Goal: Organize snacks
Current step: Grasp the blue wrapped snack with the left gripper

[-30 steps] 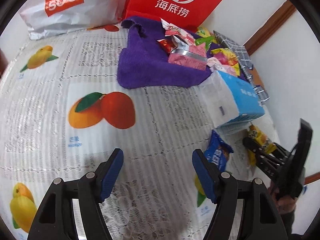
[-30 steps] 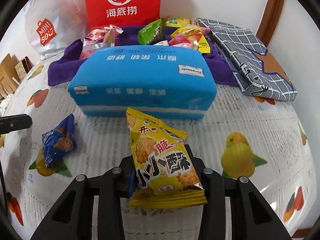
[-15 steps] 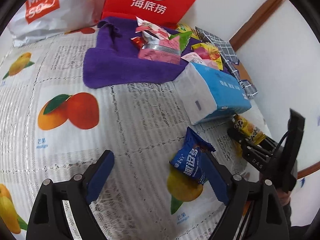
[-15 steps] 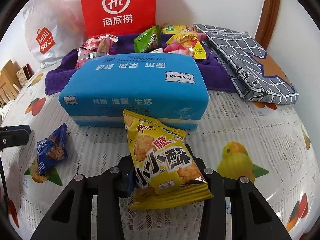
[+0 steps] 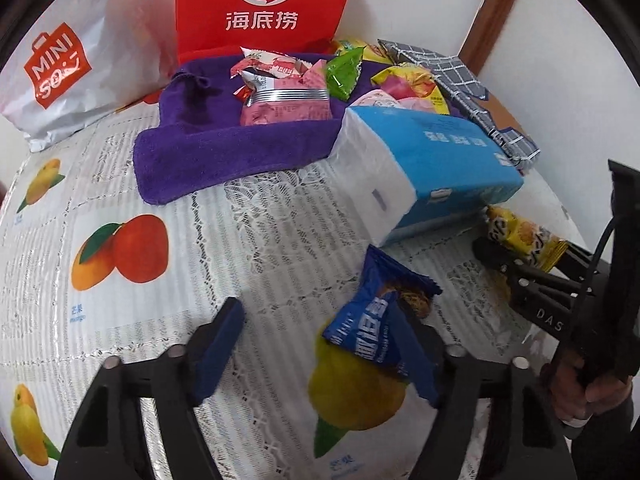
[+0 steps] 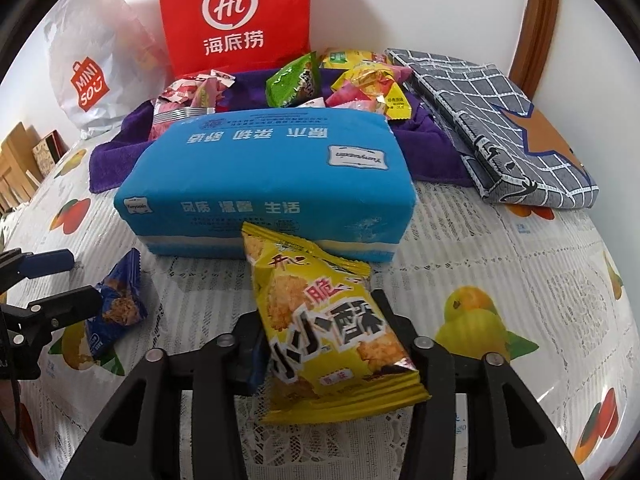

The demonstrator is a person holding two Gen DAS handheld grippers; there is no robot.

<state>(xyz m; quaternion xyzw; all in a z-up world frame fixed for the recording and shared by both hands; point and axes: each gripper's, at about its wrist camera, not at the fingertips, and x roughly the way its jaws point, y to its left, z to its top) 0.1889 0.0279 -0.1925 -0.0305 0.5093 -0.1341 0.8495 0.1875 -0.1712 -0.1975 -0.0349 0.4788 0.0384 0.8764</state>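
Note:
A blue snack packet [image 5: 380, 320] stands on the fruit-print tablecloth [image 5: 120, 256] between the jaws of my left gripper [image 5: 320, 320]. It leans on the right finger, the left pad [image 5: 216, 344] is well clear of it, and the jaws are closing. My right gripper [image 6: 320, 320] has a yellow snack packet [image 6: 332, 328] between its jaws. Those jaws are opening, but the pads still touch the packet's sides. The packet's top edge lies against a blue tissue pack [image 6: 272, 176]. Several more snacks [image 5: 288, 96] lie on a purple towel [image 5: 224, 160] behind it.
A red paper bag [image 5: 260, 4] and a white plastic bag [image 5: 68, 64] stand against the wall at the back. A grey checked cloth [image 6: 500, 128] lies at the back right. A person's hand [image 5: 584, 384] holds the right gripper's handle.
My left gripper has moved right to the blue packet, which now stands between its jaws. My right gripper stayed put, its jaws slightly wider around the yellow packet.

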